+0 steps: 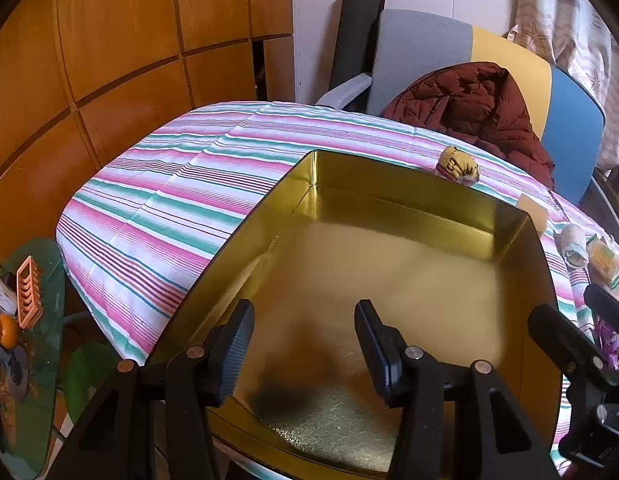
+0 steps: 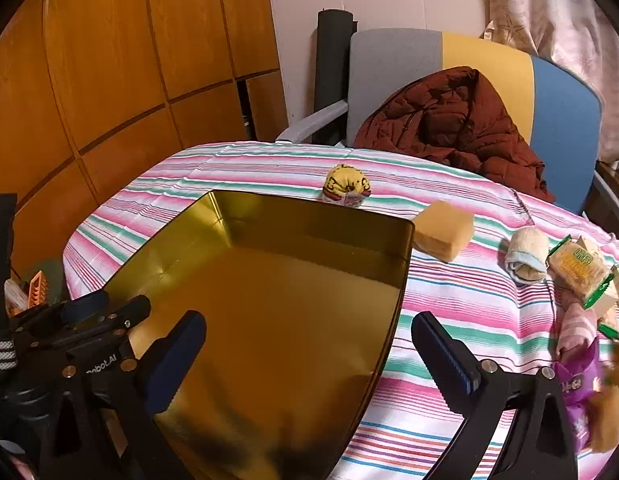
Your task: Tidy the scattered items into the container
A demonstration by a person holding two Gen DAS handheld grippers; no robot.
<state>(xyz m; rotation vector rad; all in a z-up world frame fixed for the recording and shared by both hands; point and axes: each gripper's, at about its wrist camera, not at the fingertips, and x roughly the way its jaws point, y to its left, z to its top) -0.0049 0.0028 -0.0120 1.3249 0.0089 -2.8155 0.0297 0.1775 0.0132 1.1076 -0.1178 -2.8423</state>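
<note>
Lettering reading "obot.AI" shows white on the left tongs (image 2: 97,308) in the right wrist view; the green-edged snack packet (image 2: 579,270) and purple packet (image 2: 577,384) carry print too small to read. A gold tin (image 1: 389,208) sits open on the striped bench (image 1: 169,200), nothing inside it. Beyond its far rim lies a yellow rolled sock (image 2: 347,190); off its right corner are a yellow sponge (image 2: 443,230), a cream rolled sock (image 2: 527,254) and the packets. A chair (image 2: 565,120) with a dark red jacket (image 2: 449,120) stands behind. Left tongs (image 1: 305,344) hang partly apart over the tin floor, holding nothing. Right tongs (image 2: 309,356) gape wide, straddling the tin's right wall, empty.
</note>
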